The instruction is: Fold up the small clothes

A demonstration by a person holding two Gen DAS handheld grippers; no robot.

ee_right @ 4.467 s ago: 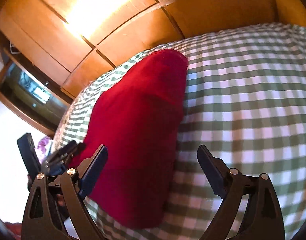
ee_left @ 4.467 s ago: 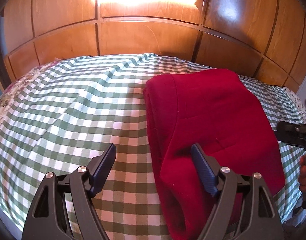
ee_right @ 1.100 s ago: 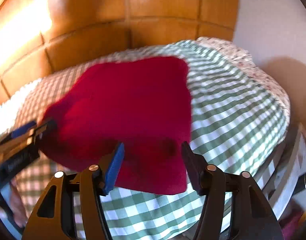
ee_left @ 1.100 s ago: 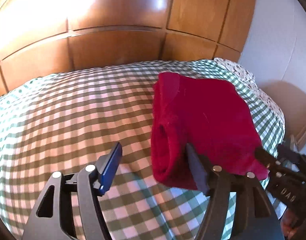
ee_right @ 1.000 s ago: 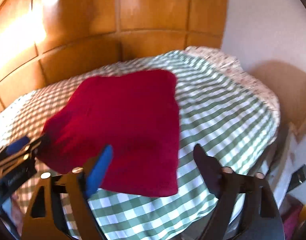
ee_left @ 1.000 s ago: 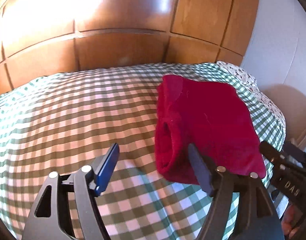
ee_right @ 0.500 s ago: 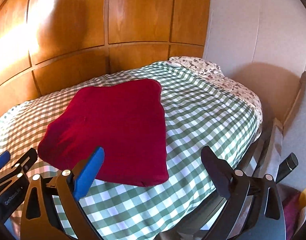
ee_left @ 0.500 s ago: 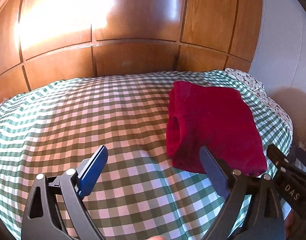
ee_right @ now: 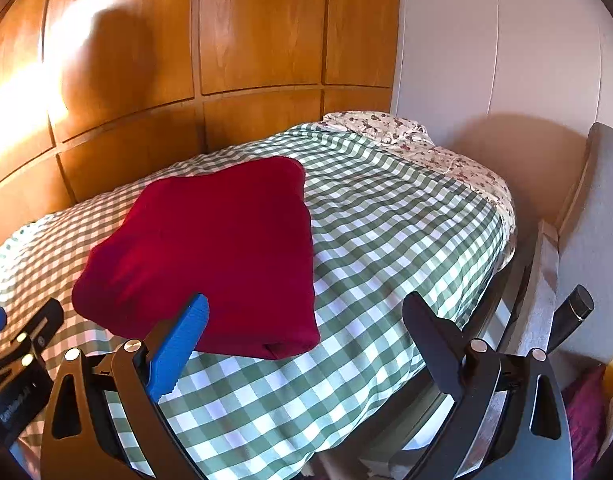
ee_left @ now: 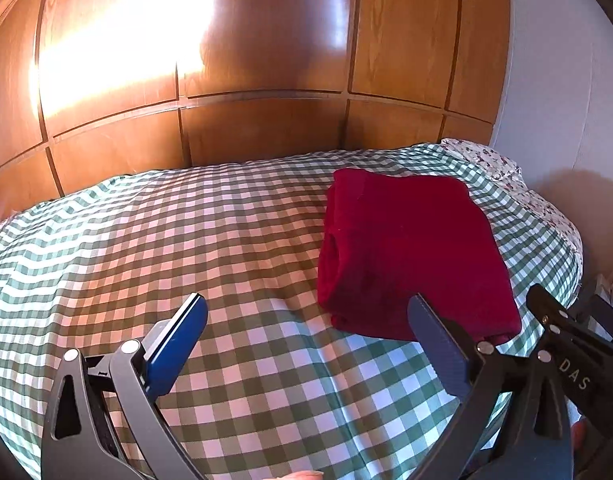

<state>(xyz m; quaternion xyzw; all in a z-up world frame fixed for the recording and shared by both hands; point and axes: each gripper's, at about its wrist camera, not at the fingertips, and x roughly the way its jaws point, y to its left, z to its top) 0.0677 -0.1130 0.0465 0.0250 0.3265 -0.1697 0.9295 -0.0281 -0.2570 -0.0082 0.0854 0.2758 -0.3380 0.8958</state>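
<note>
A folded dark red garment (ee_left: 410,252) lies flat on the green and white checked bedspread (ee_left: 186,240), toward the bed's right side. It also shows in the right wrist view (ee_right: 218,248). My left gripper (ee_left: 306,320) is open and empty, held above the bed, near and left of the garment. My right gripper (ee_right: 304,320) is open and empty, held above the bed's near right corner, in front of the garment. Neither gripper touches the cloth. The right gripper's body (ee_left: 578,368) shows at the lower right of the left wrist view.
A wooden panelled headboard wall (ee_left: 246,80) runs behind the bed. A floral sheet (ee_right: 426,148) shows at the bed's far right corner by a white wall (ee_right: 506,60). A grey upholstered chair (ee_right: 590,240) stands right of the bed.
Both grippers have let go of the red garment, opened wider and pulled back and up from it. The garment now lies still, folded on the bedspread.
</note>
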